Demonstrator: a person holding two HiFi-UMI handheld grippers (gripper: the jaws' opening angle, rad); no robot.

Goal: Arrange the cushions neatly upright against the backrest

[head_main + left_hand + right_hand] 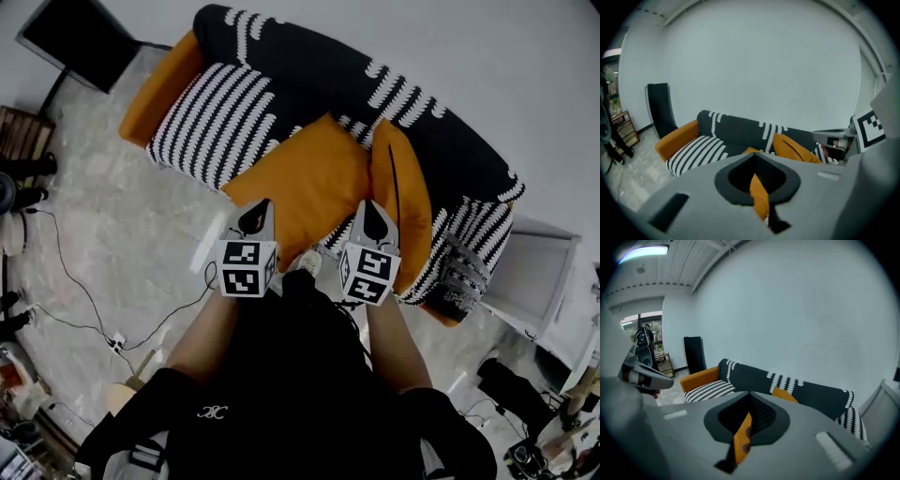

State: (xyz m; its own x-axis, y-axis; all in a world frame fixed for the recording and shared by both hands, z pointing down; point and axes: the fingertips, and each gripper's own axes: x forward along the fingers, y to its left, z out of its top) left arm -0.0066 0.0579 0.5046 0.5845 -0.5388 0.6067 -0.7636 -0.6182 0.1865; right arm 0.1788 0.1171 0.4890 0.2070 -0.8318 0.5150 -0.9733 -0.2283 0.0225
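Down at the bottom of the head view, two bare forearms (202,342) reach forward, a gripper in each hand. The left gripper (255,214) sits just left of centre, and its own view shows the jaws together. The right gripper (374,217) is level with it, just right of centre, and its jaws are together as well. Each gripper view shows a thin orange sliver in the slit between the jaws, and I cannot tell what it is. Both tips point at the sofa (211,122).

Just past the tips, one orange cushion (305,183) lies flat on the striped seat, its near corner over the front edge. Touching its right side, a second cushion (410,202) stands on edge and leans on the black backrest (309,66). The left half of the seat is bare stripes, ending at an orange armrest (159,89). Cables (80,281) trail across the floor (122,225) at the left, and a black panel (80,37) fills the upper left corner.
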